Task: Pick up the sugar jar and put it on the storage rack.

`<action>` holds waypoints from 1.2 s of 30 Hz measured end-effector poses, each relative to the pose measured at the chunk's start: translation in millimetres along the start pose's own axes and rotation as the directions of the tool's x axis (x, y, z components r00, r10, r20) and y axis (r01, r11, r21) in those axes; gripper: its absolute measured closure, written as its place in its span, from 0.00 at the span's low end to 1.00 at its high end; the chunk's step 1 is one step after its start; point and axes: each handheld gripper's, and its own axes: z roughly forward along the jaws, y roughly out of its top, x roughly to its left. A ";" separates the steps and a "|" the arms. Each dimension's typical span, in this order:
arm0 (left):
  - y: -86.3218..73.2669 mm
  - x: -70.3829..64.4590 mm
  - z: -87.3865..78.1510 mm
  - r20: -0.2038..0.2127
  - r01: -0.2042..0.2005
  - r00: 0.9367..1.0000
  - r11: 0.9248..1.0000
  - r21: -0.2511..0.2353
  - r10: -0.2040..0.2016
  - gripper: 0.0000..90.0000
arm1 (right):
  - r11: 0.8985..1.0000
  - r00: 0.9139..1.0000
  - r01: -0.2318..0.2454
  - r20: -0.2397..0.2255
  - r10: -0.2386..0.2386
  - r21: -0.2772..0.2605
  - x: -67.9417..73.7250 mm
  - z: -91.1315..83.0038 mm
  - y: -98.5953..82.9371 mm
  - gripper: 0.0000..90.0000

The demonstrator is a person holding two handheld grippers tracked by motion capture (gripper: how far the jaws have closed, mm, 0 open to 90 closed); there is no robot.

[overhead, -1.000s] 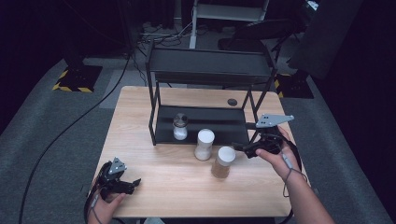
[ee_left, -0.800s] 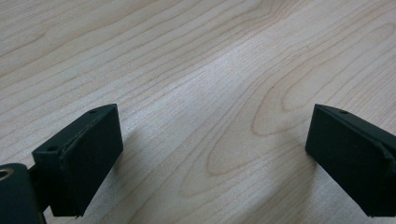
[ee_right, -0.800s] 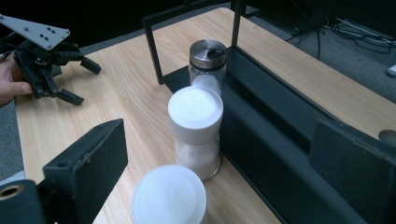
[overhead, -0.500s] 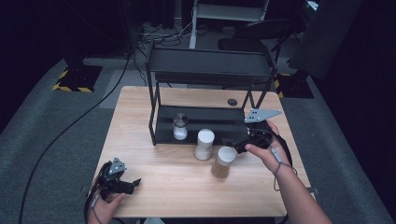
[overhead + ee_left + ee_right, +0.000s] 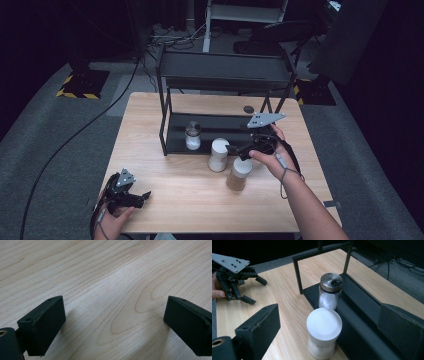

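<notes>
- The right gripper [image 5: 239, 148] hangs near the table's [image 5: 150, 125] right edge, just in front of the rack [image 5: 220, 75], pointing left.
- Its jaws stand wide apart with nothing clamped; in the right gripper view the white jar [image 5: 324, 332] sits between and just ahead of them, nearer the left jaw than the right, not touching either.
- That white jar [image 5: 218, 155] stands upright on the table, just in front of the rack's lower shelf, about midway between the left and right edges.
- A steel-lidded jar [image 5: 330, 291] with white contents stands upright on the lower shelf, behind the white jar.
- A tan jar [image 5: 238, 174] with a white lid stands on the table toward the front edge from the right gripper, beside the person's hand [image 5: 272, 157].
- The left gripper [image 5: 142, 196] rests near the table's front-left corner, well apart from the jars.
- Its jaws are wide open over bare wood [image 5: 107, 285], holding nothing.
</notes>
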 end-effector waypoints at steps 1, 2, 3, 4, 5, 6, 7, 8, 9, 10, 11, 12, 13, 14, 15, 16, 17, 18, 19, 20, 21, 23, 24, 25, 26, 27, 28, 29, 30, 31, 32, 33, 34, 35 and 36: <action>0.0 0.0 0.0 0.000 0.000 1.000 1.000 0.000 0.000 0.04 | 1.000 1.000 0.000 -0.001 0.000 0.003 -0.4 1.9 0.4 0.05; 0.0 0.0 0.0 0.000 0.000 1.000 1.000 0.000 0.000 0.04 | 1.000 1.000 0.000 -0.002 0.000 0.007 -1.0 5.3 1.0 0.05; 0.0 0.0 0.0 0.000 0.000 1.000 1.000 0.000 0.000 0.04 | 1.000 1.000 0.000 -0.004 0.000 0.013 -1.4 8.0 1.6 0.05; 0.0 0.0 0.0 0.000 0.000 1.000 1.000 0.000 0.000 0.04 | 1.000 1.000 0.000 -0.005 0.000 0.017 -1.7 10.6 1.9 0.05; 0.0 0.0 0.0 0.000 0.000 1.000 1.000 0.000 0.000 0.04 | 1.000 1.000 0.001 -0.005 -0.001 0.020 -1.9 12.6 2.1 0.05; 0.0 0.0 0.0 0.000 0.000 1.000 1.000 0.000 0.000 0.04 | 1.000 1.000 0.000 -0.008 0.000 0.023 -2.7 15.6 2.2 0.05; 0.0 0.0 0.0 0.000 0.000 1.000 1.000 0.000 0.000 0.04 | 1.000 1.000 -0.002 -0.009 0.002 0.024 -3.2 17.3 2.1 0.05; 0.0 0.0 0.0 0.000 0.000 1.000 1.000 0.000 0.000 0.04 | 1.000 1.000 -0.006 -0.010 0.007 0.028 -3.5 19.9 2.2 0.05; 0.0 0.0 0.0 0.000 0.000 1.000 1.000 0.000 0.000 0.04 | 0.999 1.000 -0.007 -0.011 0.007 0.032 -4.0 21.9 2.5 0.05; 0.0 0.0 0.0 0.000 0.000 1.000 1.000 0.000 0.000 0.04 | 0.999 1.000 -0.007 -0.011 0.007 0.034 -4.2 23.5 2.7 0.05; 0.0 0.0 0.0 0.000 0.000 1.000 1.000 0.000 0.000 0.04 | 0.999 1.000 -0.008 -0.012 0.008 0.039 -4.6 25.4 2.9 0.05; 0.1 0.0 0.0 0.000 0.000 1.000 1.000 0.001 0.000 0.04 | 0.999 1.000 -0.007 -0.012 0.008 0.043 -5.0 27.4 3.2 0.05; 0.2 0.0 -0.1 0.000 -0.001 1.000 1.000 0.001 0.001 0.04 | 0.999 1.000 -0.008 -0.013 0.008 0.049 -5.4 29.5 3.5 0.05; 0.1 -0.1 0.0 0.000 0.000 1.000 1.000 0.000 0.000 0.04 | 0.999 1.000 -0.007 -0.013 0.008 0.054 -5.9 31.5 3.9 0.05; 0.0 -0.1 0.0 0.000 0.000 1.000 1.000 0.000 0.000 0.04 | 0.998 1.000 -0.008 -0.013 0.008 0.060 -6.4 34.1 4.1 0.05; 0.2 0.0 -0.1 -0.001 -0.001 1.000 1.000 0.001 0.001 0.04 | 0.998 1.000 -0.007 -0.015 0.008 0.063 -6.9 35.7 4.1 0.05; 0.1 0.0 -0.1 0.000 -0.001 1.000 1.000 0.001 0.001 0.04 | 0.998 1.000 -0.009 -0.016 0.010 0.068 -7.6 38.2 4.0 0.05; 0.1 0.0 -0.1 0.000 -0.001 1.000 1.000 0.001 0.001 0.04 | 0.997 1.000 -0.010 -0.018 0.012 0.072 -8.1 39.7 4.1 0.05; 0.1 0.0 -0.1 0.000 -0.001 1.000 1.000 0.001 0.001 0.04 | 0.997 1.000 -0.012 -0.019 0.013 0.077 -8.4 41.7 4.1 0.05; 0.1 0.0 0.0 0.000 -0.001 1.000 1.000 0.001 0.001 0.04 | 0.997 1.000 -0.013 -0.020 0.015 0.082 -8.8 43.6 4.1 0.05; 0.0 0.0 0.0 0.000 0.000 1.000 1.000 0.000 0.000 0.04 | 0.996 1.000 -0.012 -0.022 0.014 0.086 -9.2 46.1 3.8 0.05; 0.2 -0.1 -0.1 -0.001 0.000 1.000 1.000 0.001 0.000 0.04 | 0.995 1.000 -0.008 -0.024 0.011 0.098 -9.6 49.7 4.3 0.05; 0.2 0.0 -0.1 0.000 -0.001 1.000 1.000 0.001 0.001 0.04 | 0.995 1.000 -0.007 -0.025 0.010 0.104 -9.7 51.9 4.7 0.05; 0.1 0.0 -0.1 0.000 -0.001 1.000 1.000 0.001 0.001 0.04 | 0.994 1.000 -0.006 -0.026 0.009 0.110 -10.0 53.5 5.1 0.05; 0.2 0.0 -0.1 0.000 -0.001 1.000 1.000 0.001 0.001 0.04 | 0.993 1.000 -0.006 -0.029 0.009 0.115 -10.4 55.1 5.4 0.05; 0.2 0.0 -0.1 -0.001 -0.001 1.000 1.000 0.001 0.001 0.04 | 0.993 0.999 -0.006 -0.030 0.010 0.117 -10.6 56.2 5.5 0.05; 0.2 0.0 -0.1 -0.001 -0.001 1.000 1.000 0.001 0.001 0.04 | 0.993 0.999 -0.005 -0.031 0.009 0.122 -10.8 57.7 5.8 0.05; 0.1 0.0 0.0 -0.001 0.000 1.000 1.000 0.001 0.000 0.04 | 0.992 0.999 -0.004 -0.034 0.009 0.128 -11.3 59.5 6.2 0.05; 0.2 0.0 -0.1 -0.001 -0.001 1.000 1.000 0.001 0.001 0.04 | 0.991 0.999 -0.004 -0.036 0.009 0.132 -11.6 61.0 6.5 0.05; 0.1 -0.1 0.0 -0.001 0.000 1.000 1.000 0.000 0.000 0.04 | 0.991 0.999 -0.005 -0.037 0.010 0.135 -11.6 62.1 6.6 0.05; 0.1 0.0 -0.1 -0.001 -0.001 1.000 1.000 0.001 0.001 0.04 | 0.990 0.999 -0.005 -0.038 0.010 0.141 -11.8 63.5 7.1 0.05; 0.1 0.0 -0.1 -0.001 -0.001 1.000 1.000 0.001 0.001 0.04 | 0.989 0.999 -0.005 -0.038 0.010 0.145 -11.9 65.0 7.2 0.05; 0.3 -0.1 -0.1 -0.001 -0.001 1.000 1.000 0.002 0.001 0.04 | 0.989 0.999 -0.004 -0.040 0.010 0.150 -12.2 66.5 7.5 0.05; 0.1 0.0 -0.1 -0.001 -0.001 1.000 1.000 0.001 0.001 0.04 | 0.988 0.999 -0.003 -0.043 0.010 0.157 -12.8 68.1 7.9 0.06; 0.2 0.0 -0.1 -0.001 -0.001 1.000 1.000 0.001 0.001 0.04 | 0.986 0.999 -0.001 -0.045 0.009 0.165 -13.3 69.6 8.5 0.06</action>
